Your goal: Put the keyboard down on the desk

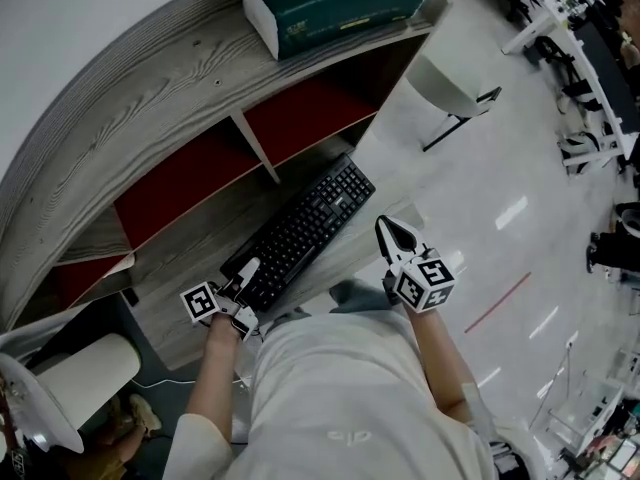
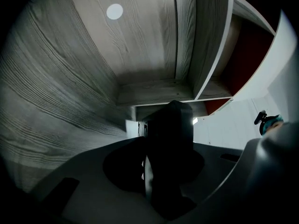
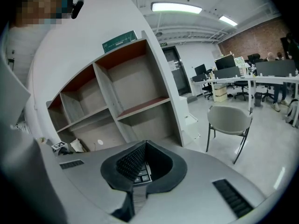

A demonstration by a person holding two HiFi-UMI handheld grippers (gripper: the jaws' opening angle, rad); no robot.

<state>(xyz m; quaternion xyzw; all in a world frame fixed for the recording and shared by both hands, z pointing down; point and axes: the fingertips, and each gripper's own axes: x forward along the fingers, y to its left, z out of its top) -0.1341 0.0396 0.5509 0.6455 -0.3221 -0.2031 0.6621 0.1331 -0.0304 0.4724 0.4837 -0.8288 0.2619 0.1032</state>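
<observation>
One end only is held: the left tool (image 1: 241,286) clamps the keyboard (image 1: 305,228) down near the worktop (image 1: 215,233), while the right tool (image 1: 392,236) hangs clenched and empty nearby. A slipping grip or early release could drop it askew.

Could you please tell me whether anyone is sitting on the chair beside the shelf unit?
No, the grey chair beside the shelf unit stands with its seat bare.
</observation>
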